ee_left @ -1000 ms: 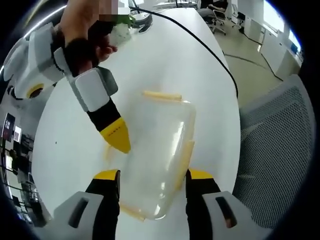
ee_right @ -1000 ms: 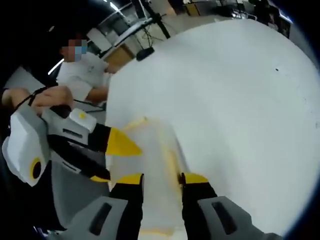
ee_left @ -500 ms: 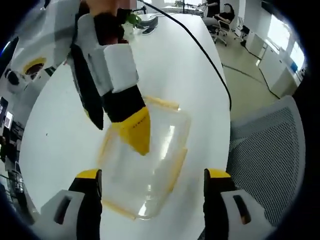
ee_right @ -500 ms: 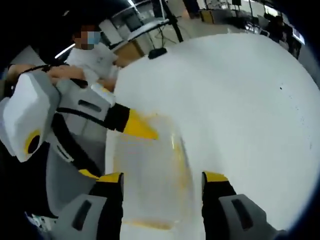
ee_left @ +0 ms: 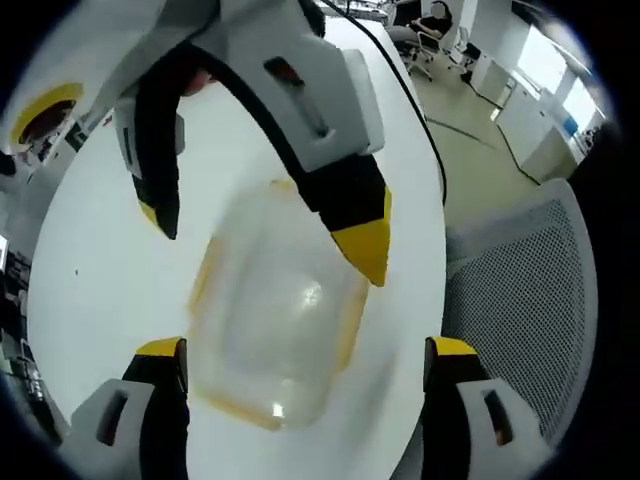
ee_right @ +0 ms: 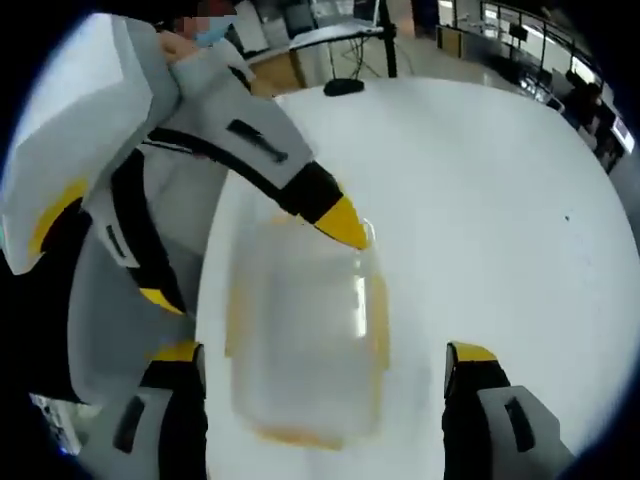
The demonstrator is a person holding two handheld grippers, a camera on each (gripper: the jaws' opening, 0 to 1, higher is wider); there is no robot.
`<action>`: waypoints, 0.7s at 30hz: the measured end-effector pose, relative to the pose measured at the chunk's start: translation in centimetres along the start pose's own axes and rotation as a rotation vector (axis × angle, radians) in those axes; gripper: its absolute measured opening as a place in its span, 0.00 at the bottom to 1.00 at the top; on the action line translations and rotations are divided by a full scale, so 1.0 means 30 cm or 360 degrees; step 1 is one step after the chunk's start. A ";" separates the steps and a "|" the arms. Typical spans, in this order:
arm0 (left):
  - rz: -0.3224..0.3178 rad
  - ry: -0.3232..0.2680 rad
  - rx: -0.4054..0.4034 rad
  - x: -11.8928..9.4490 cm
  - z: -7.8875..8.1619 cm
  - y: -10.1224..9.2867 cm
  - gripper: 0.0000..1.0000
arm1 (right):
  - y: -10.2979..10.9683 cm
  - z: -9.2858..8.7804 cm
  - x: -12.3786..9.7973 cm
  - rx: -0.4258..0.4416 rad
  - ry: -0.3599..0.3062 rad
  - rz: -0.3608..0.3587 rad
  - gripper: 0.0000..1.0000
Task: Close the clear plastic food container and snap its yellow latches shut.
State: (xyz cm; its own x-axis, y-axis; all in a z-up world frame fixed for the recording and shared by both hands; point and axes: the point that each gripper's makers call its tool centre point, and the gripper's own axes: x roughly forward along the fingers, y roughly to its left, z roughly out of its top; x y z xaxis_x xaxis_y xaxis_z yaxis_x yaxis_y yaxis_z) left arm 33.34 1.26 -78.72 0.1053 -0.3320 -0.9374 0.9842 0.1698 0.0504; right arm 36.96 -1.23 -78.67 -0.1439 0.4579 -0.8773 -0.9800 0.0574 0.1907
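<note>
While my left gripper and right gripper gape over the container, a mesh chair shows at 3 o'clock.

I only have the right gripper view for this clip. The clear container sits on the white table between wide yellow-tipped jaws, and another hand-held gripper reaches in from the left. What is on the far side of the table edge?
Observer: In the left gripper view, a grey mesh office chair stands right beside the table edge.
Operator: Does anything cross the tabletop past the container?
Observer: Yes, a black cable runs along the table toward that edge.
Operator: How is the left hand-held gripper set?
Observer: The left hand-held gripper is open, jaws wide on either side of the clear food container, touching nothing.
</note>
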 end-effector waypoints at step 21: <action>-0.0023 0.0058 0.0237 0.009 -0.042 0.075 0.91 | 0.019 -0.084 0.001 0.0001 0.0040 -0.0134 0.95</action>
State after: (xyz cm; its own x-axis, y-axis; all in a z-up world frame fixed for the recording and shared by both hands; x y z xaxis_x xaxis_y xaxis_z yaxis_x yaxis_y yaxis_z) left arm 35.41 2.73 -79.29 0.0886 -0.2991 -0.9501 0.9961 0.0249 0.0850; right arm 36.07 -3.41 -79.70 -0.0642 0.4292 -0.9009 -0.9887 0.0954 0.1159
